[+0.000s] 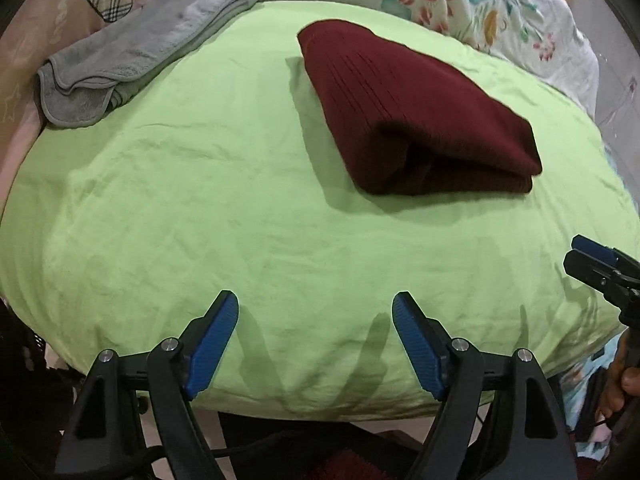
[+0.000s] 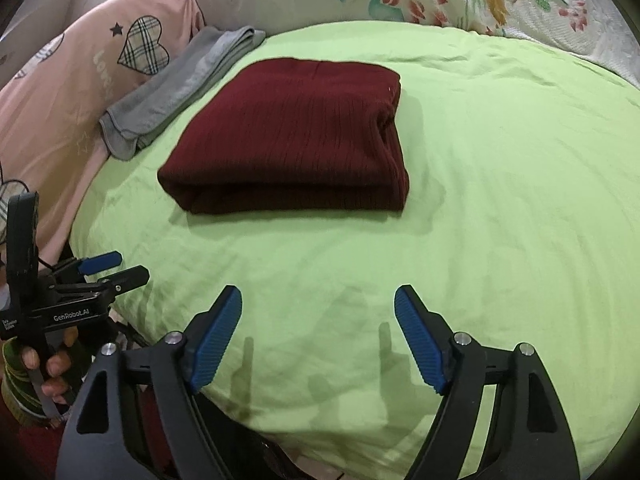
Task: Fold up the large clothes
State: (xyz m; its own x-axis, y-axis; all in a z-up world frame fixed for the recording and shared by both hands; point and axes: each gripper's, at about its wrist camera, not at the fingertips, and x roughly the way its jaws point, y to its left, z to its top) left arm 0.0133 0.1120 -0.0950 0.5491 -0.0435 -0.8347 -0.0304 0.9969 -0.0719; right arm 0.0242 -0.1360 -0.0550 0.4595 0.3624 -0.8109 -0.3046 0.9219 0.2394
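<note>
A dark red ribbed knit garment (image 1: 404,108) lies folded into a thick rectangle on the green sheet (image 1: 200,208); it also shows in the right wrist view (image 2: 292,136). My left gripper (image 1: 316,304) is open and empty, near the sheet's front edge, well short of the garment. My right gripper (image 2: 318,296) is open and empty, also back from the garment. The right gripper shows at the right edge of the left wrist view (image 1: 592,258). The left gripper shows at the lower left of the right wrist view (image 2: 116,266).
A folded grey towel (image 1: 132,48) lies at the sheet's far left, also in the right wrist view (image 2: 180,88). A pink pillow (image 2: 68,80) with a plaid heart lies behind it. A floral quilt (image 1: 480,4) bounds the far side.
</note>
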